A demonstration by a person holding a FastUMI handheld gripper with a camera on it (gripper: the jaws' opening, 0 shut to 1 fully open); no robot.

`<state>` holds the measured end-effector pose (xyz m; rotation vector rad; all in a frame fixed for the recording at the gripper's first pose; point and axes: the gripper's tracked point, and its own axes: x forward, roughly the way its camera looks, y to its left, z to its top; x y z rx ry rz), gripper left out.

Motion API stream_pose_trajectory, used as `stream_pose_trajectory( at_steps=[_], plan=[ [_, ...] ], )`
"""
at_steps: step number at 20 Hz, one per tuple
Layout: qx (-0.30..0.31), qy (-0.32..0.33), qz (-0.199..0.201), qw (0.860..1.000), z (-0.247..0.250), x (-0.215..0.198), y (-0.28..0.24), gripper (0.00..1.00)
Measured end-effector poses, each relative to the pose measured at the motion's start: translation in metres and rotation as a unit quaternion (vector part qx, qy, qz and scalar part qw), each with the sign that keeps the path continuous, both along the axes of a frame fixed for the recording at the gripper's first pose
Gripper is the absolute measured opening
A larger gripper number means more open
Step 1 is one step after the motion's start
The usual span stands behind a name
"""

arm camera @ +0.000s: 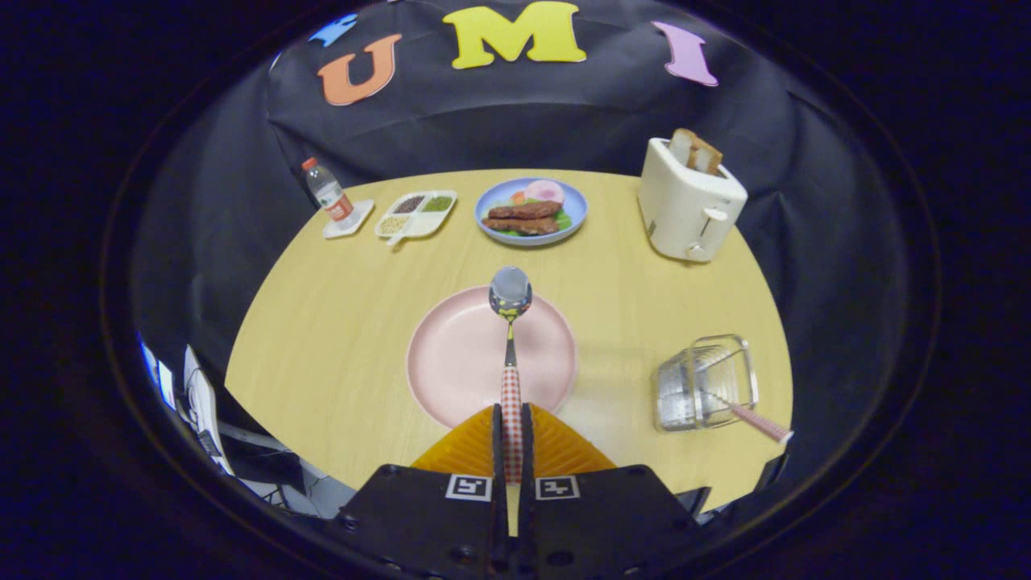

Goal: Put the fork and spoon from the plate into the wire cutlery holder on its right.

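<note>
The spoon (511, 322) is clamped by its checked handle between the closed fingers of the gripper (511, 419), its bowl held out straight ahead above the far rim of the pink plate (451, 362). The fork (753, 419) is already seen leaning in the wire cutlery holder (705, 383), set to the right of the plate on the wooden table (322, 338). No writing can be read

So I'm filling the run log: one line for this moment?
tongs shut on spoon | spoon over pink plate | fork in wire cutlery holder
</note>
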<state>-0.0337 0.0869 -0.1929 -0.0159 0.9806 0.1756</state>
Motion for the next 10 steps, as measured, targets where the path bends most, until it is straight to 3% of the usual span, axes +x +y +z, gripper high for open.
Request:
stream_pose_trajectory(
  at_steps=[4, 10],
  plan=[
    [-0.026, 0.017, -0.034, 0.999, 0.048, -0.006, -0.091, 0.05],
    [-0.056, 0.101, -0.043, 0.992, 0.041, -0.025, -0.160, 0.05]
  ],
)
